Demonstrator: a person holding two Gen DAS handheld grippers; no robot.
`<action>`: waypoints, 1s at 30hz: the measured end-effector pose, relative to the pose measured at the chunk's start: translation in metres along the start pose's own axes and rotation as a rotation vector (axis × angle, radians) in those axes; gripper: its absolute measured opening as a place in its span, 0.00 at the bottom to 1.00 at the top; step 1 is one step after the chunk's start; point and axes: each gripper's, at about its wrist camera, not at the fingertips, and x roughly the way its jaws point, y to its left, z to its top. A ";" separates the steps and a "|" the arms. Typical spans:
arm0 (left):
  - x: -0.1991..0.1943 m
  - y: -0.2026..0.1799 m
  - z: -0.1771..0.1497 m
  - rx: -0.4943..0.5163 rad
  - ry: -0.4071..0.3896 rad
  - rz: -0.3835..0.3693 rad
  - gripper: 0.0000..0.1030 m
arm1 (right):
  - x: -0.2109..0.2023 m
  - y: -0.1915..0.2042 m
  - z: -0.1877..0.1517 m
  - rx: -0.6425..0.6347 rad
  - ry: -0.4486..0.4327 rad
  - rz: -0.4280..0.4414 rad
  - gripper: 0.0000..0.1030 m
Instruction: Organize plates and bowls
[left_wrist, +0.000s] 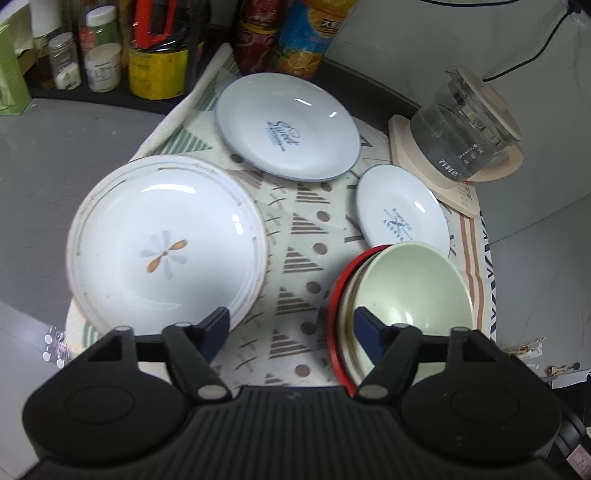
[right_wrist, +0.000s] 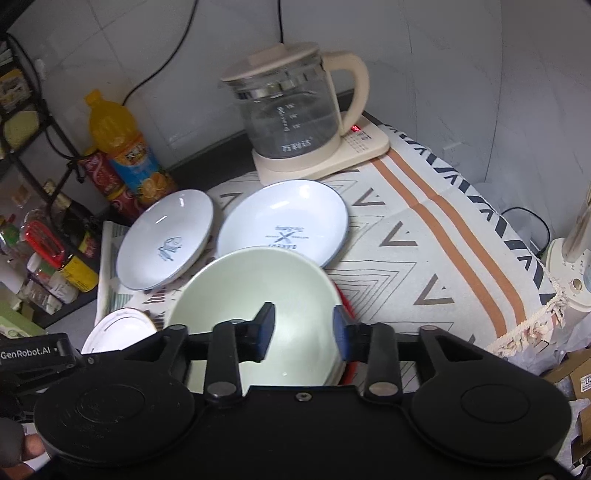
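Grey bench (left_wrist: 55, 155) against a pale wall, spread with a patterned cloth (left_wrist: 295, 236) of striped triangles and dots; bottles and jars (left_wrist: 103, 55) crowded at the back, a glass kettle (right_wrist: 291, 114) on its cream base in the corner. Left claw (left_wrist: 291, 328) tilted steeply down over the cloth, jaws wide apart with nothing between them but bare fabric; left pad at the near rim of the flower plate (left_wrist: 166, 240), right pad in front of the bowl stack (left_wrist: 402, 295), contact with either not clear. Right claw (right_wrist: 303, 330) angled down over the same stack (right_wrist: 255, 295), jaws partly apart, gripping nothing; left pad inside the top bowl's mouth, right pad just outside its rim, the rim passing between them. Beyond, two blue-rimmed plates: the larger (left_wrist: 288, 125) at the back, the smaller (left_wrist: 402, 210) just behind the stack, near the kettle base. Plates glossy white ceramic, shallow and round, blue lettering in the middle; flower plate broader, ringed in thin brown. Top bowl pale green, smooth, deep; a red rim showing beneath it. Claws matt black with dark blue pads. Fingertips (right_wrist: 26, 448) at the lower left edge of the right view.
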 end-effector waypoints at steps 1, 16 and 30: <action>-0.003 0.005 -0.002 -0.001 -0.004 -0.005 0.74 | -0.002 0.003 -0.003 -0.003 -0.002 0.001 0.44; -0.048 0.088 -0.022 -0.050 -0.061 0.036 0.89 | -0.029 0.058 -0.045 -0.048 -0.052 0.071 1.00; -0.069 0.143 -0.025 -0.134 -0.123 0.013 1.00 | -0.027 0.099 -0.070 -0.100 -0.012 0.100 1.00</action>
